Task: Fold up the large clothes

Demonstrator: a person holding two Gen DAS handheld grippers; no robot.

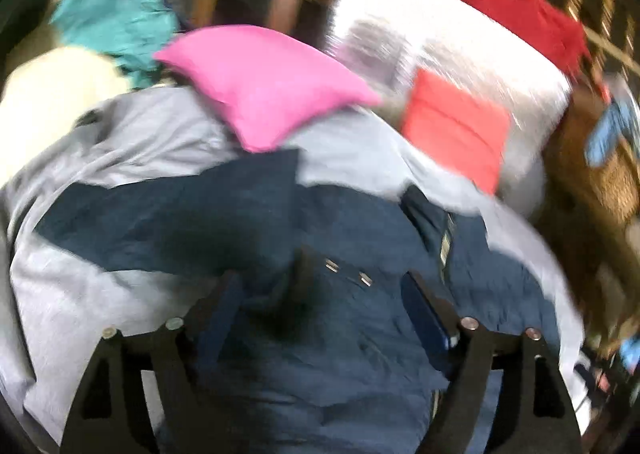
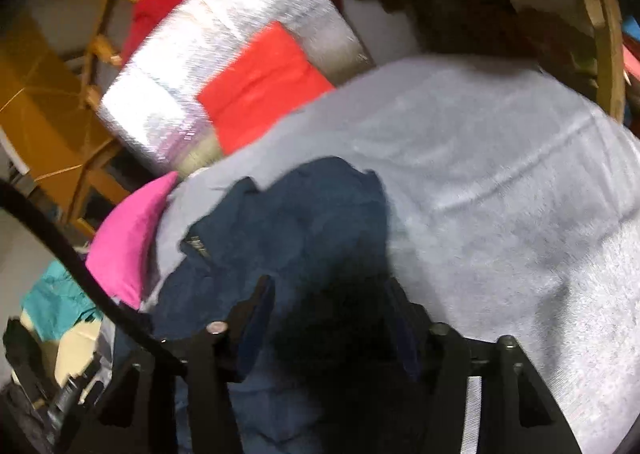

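Note:
A dark navy garment with metal snaps lies rumpled on a light grey bedsheet. My left gripper hovers just over it with its fingers wide apart and cloth between them. In the right wrist view the same navy garment lies bunched on the grey sheet. My right gripper is open above its near edge, in dark shadow. Both views are motion-blurred.
A pink pillow lies beyond the garment. A silver-white cushion with a red-orange patch leans behind it. A teal cloth and a cream one lie at the left. A wooden railing and a red cloth stand at the right.

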